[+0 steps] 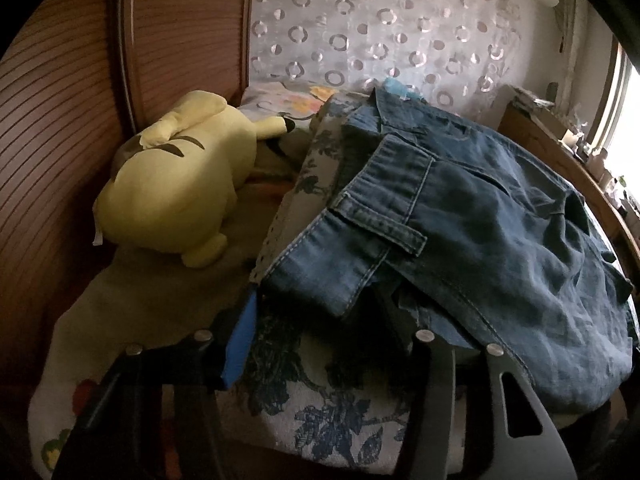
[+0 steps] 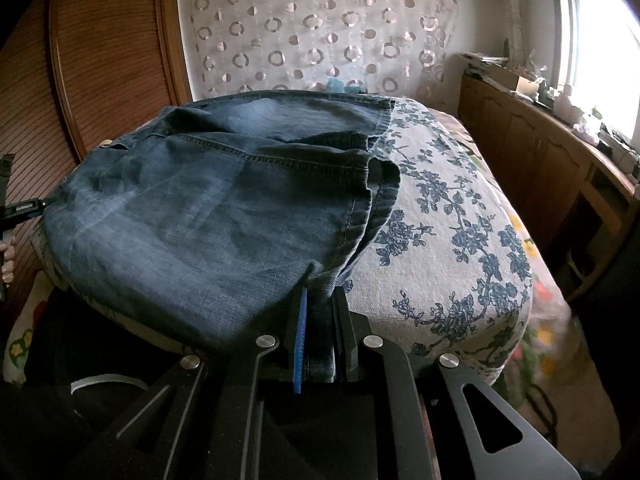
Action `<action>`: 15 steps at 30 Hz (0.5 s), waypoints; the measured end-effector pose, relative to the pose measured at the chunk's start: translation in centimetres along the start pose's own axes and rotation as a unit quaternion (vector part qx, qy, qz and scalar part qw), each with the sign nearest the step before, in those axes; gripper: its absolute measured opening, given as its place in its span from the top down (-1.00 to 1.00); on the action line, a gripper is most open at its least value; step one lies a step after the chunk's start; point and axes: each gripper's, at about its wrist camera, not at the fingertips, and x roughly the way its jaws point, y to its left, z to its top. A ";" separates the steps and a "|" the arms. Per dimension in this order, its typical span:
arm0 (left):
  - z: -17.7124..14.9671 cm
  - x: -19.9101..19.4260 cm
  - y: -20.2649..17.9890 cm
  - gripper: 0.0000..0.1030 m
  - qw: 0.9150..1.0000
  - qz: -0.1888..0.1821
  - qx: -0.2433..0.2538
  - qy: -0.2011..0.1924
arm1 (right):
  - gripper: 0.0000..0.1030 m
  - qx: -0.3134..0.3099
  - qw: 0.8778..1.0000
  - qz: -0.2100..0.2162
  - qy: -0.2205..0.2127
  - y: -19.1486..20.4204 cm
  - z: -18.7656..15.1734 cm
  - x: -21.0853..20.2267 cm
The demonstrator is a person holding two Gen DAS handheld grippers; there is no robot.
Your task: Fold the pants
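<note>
Blue denim pants (image 1: 480, 224) lie folded over on a floral-covered bed; they also show in the right wrist view (image 2: 208, 208). My left gripper (image 1: 324, 316) is open, its blue-padded left finger (image 1: 240, 348) beside the waistband corner with the belt loop, the right finger partly under the denim. My right gripper (image 2: 320, 320) is shut on a pinched fold of the pants' near edge, by the hems (image 2: 380, 188).
A yellow plush toy (image 1: 176, 184) lies on the bed at the left. The floral bedcover (image 2: 460, 240) extends right. A wooden headboard (image 1: 80, 100) stands at left, a wooden sideboard (image 2: 540, 152) with clutter at right under a window.
</note>
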 end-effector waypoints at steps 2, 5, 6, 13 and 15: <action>0.0 -0.3 -0.1 0.23 1.000 0.009 0.007 -0.009 | 0.78 0.000 1.000 0.001 -0.001 0.0 0.1 0.1; 0.2 -0.9 -0.6 0.62 1.000 -0.011 0.012 -0.014 | 0.80 0.003 1.000 0.005 -0.006 -0.1 0.2 0.1; 0.3 -1.2 -0.9 0.66 1.000 -0.004 0.018 -0.020 | 0.81 0.004 1.000 0.006 -0.010 -0.1 0.3 0.0; 2.3 -5.1 -2.3 0.71 0.996 -0.012 0.029 -0.079 | 0.85 0.009 0.999 0.023 -0.045 -0.7 2.1 -1.1; 3.1 -6.0 -2.6 0.72 0.995 -0.017 0.032 -0.090 | 0.86 0.010 0.998 0.028 -0.056 -1.0 3.0 -1.4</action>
